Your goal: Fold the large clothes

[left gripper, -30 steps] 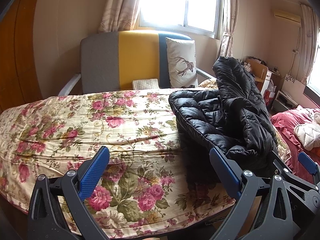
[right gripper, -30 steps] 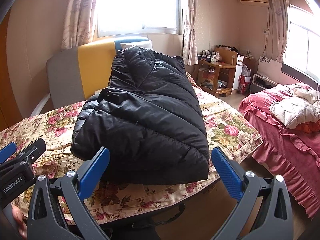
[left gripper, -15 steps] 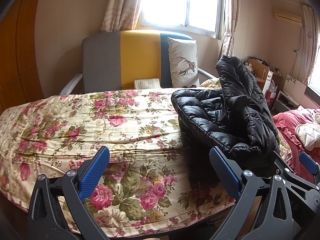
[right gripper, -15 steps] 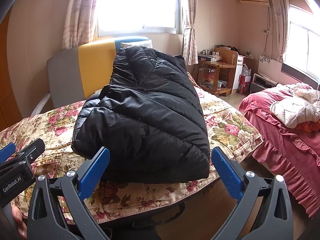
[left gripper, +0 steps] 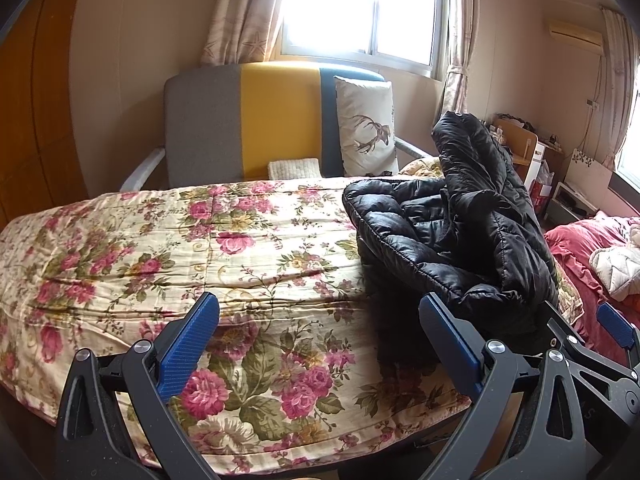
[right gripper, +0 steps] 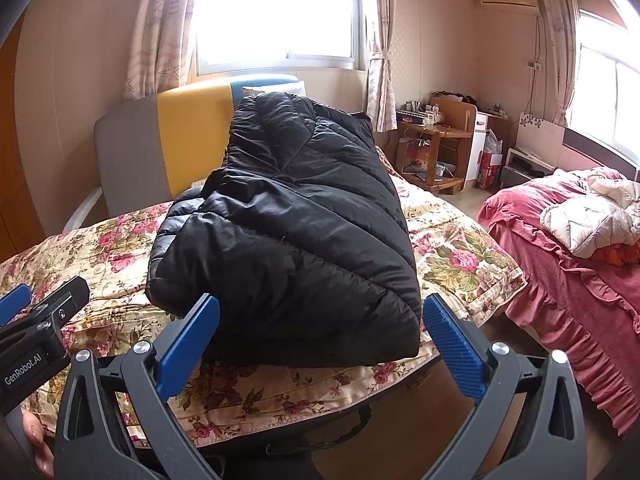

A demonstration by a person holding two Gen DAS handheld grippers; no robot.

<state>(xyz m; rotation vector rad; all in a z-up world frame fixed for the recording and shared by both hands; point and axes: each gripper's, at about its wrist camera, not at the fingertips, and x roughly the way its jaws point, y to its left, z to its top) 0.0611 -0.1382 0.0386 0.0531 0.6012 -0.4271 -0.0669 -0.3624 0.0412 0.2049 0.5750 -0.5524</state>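
Note:
A black puffer jacket lies bundled in a thick heap on the right part of the floral bedspread; it also shows in the left wrist view. My left gripper is open and empty, held before the bed's near edge, left of the jacket. My right gripper is open and empty, just in front of the jacket's near end, not touching it. The left gripper's side shows at the lower left of the right wrist view.
A grey, yellow and blue sofa with a deer cushion stands behind the bed. A pink bed with white quilted clothing stands to the right. A wooden side table stands by the far wall.
Both grippers have drifted slightly; the views shift a little. The jacket has not moved and both grippers stay open.

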